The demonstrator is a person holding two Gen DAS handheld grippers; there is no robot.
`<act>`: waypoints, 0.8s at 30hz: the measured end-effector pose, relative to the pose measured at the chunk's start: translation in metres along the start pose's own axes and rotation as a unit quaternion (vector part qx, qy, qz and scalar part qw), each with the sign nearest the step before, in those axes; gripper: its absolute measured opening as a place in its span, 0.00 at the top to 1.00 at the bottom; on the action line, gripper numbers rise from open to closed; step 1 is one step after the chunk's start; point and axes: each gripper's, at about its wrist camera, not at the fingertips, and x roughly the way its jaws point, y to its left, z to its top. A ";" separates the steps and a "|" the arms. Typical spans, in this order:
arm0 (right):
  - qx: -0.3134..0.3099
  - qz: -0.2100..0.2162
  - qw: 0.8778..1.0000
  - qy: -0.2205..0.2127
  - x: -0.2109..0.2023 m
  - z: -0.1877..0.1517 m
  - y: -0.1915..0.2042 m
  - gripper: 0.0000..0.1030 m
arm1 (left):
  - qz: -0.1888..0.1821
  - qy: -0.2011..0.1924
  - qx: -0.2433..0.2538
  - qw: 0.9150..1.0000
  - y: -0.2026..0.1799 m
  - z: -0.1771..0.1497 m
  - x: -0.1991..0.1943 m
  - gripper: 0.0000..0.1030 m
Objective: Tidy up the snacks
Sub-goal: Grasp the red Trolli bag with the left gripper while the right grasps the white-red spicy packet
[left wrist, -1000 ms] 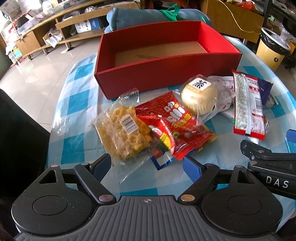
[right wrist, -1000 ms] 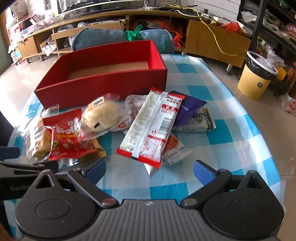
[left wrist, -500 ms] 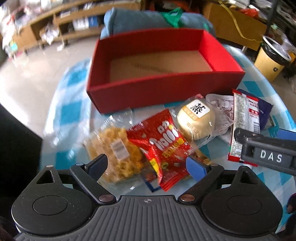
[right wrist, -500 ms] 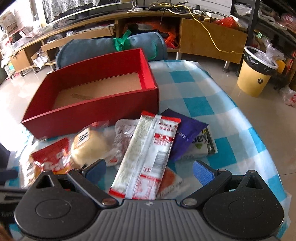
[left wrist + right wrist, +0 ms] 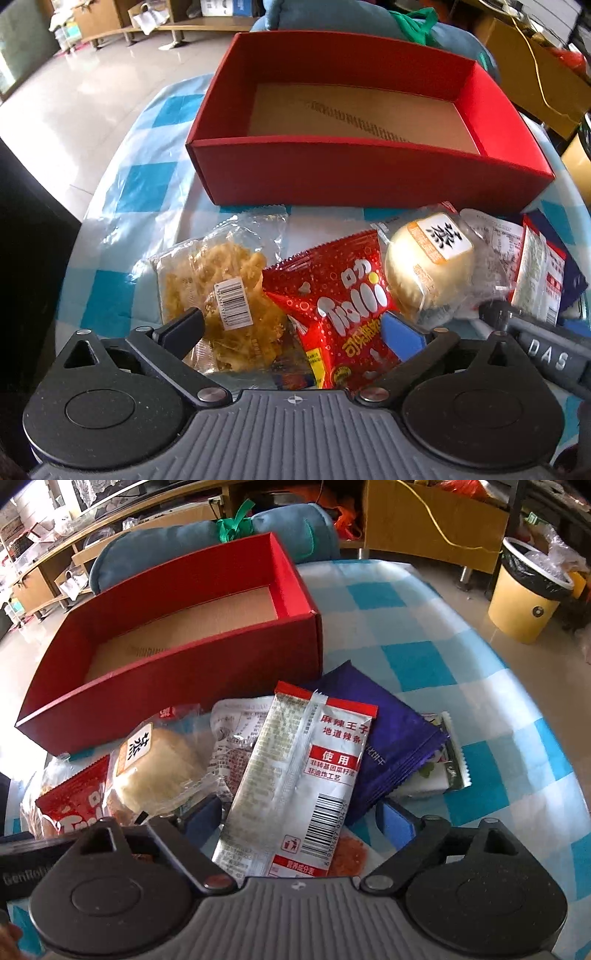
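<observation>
On the checked surface [image 5: 424,657], in front of the red box [image 5: 332,177], the snacks lie in a loose heap, none yet inside. Nearest my right gripper [image 5: 303,818] is the long strip pack [image 5: 295,775], white with red ends. Its long axis runs away from me toward the box, tilted a little to the right, and its near end sits between my right jaws. Those jaws are closing, one finger on each long edge, but the pads do not yet press the wrapper, so I hold nothing there. Under it lie the purple pack [image 5: 391,746] and a white printed pouch [image 5: 236,734], so I judge a squeeze across the strip's width could drag a neighbour along.

My left gripper [image 5: 291,328] hangs over the red gummy bag [image 5: 343,314] and the clear bag of fried crisps [image 5: 221,291]. Its jaws are opening, now very wide, straddling both bags, gripping neither. The wrapped bun [image 5: 428,266] rests just right of the gummy bag, between my two grippers, and the box stands straight beyond everything, open and bare.

The right is the nearer hand for the strip; the left for the gummy bag.
</observation>
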 end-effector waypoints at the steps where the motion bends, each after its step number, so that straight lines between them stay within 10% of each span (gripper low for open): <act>1: -0.001 -0.002 1.000 0.001 0.002 0.000 0.001 0.17 | 0.004 -0.002 -0.010 1.000 -0.001 0.002 0.002 0.00; 9: -0.029 0.019 0.999 -0.008 -0.007 -0.005 0.004 0.48 | 0.001 -0.017 0.039 0.999 0.002 -0.007 -0.004 0.04; 24: -0.066 0.032 0.997 0.024 -0.040 -0.048 -0.016 0.52 | -0.049 0.045 0.049 0.997 0.033 -0.043 -0.019 0.07</act>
